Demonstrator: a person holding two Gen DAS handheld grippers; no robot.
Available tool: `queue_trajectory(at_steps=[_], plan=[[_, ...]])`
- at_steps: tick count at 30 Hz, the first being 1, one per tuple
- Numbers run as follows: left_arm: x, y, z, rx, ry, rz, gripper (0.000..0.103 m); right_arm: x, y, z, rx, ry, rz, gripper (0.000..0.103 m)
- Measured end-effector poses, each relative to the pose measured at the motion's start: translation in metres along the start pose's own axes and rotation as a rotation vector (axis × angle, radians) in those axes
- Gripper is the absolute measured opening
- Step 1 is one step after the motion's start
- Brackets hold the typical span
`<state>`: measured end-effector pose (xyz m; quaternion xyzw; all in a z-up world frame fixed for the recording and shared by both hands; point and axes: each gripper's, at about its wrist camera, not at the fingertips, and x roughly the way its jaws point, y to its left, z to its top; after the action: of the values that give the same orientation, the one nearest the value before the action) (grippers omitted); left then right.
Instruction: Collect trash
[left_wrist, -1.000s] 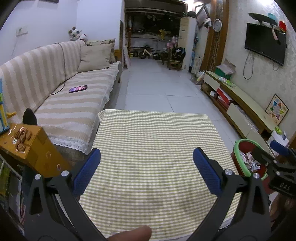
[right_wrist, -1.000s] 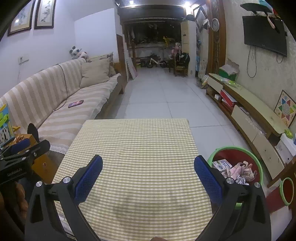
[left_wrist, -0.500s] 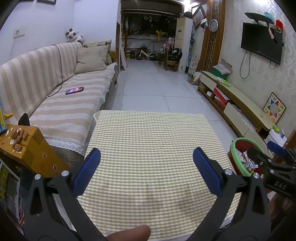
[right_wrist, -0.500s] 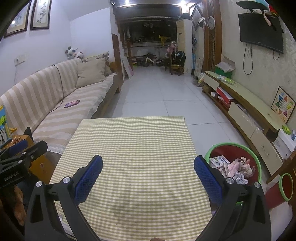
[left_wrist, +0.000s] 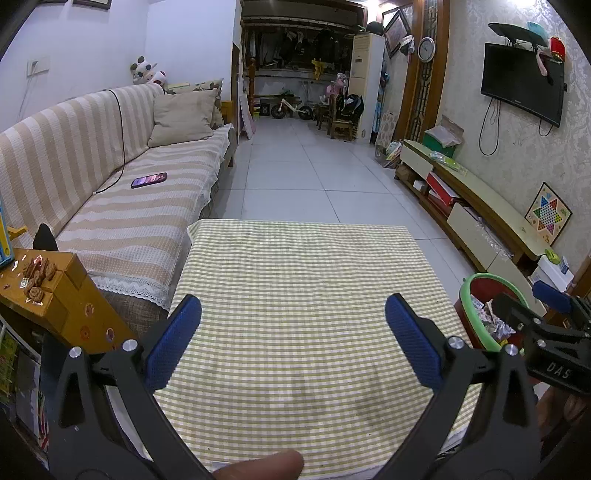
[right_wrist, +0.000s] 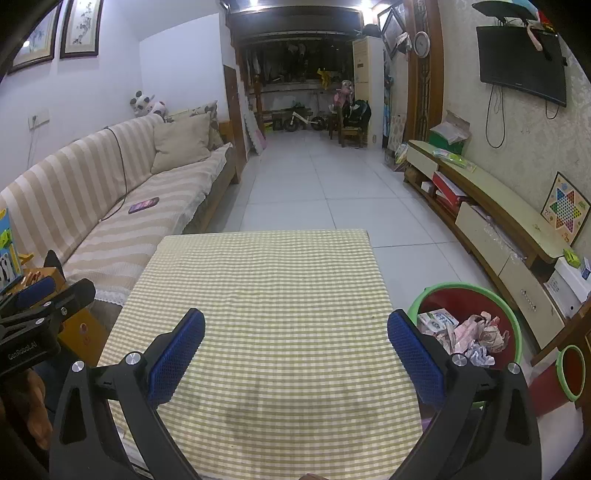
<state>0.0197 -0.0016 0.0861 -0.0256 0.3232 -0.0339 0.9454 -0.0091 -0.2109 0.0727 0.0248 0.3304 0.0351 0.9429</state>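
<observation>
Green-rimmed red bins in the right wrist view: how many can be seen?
2: the large bin, holding crumpled trash, stands on the floor right of the checked table; a smaller bin sits farther right, partly cut off.

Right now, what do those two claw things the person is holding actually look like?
Both are alike: the left gripper and the right gripper each have two black plastic fingers forking into a V, fixed with silver screws and tipped with textured blue pads. Seen from the side, the right one's body bears white "DAS" lettering and the left one's reads "GenRobot.AI". No cables or sleeves show.
</observation>
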Motion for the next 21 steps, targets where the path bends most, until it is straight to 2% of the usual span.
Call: queue_trajectory(at_steps=[21], plan=[[0.0029,0.0033,-0.0025,-0.006,0.014,-0.003,0.098,0.0058,-0.0017,-0.0062,-0.002,0.022,0.002,0.096]])
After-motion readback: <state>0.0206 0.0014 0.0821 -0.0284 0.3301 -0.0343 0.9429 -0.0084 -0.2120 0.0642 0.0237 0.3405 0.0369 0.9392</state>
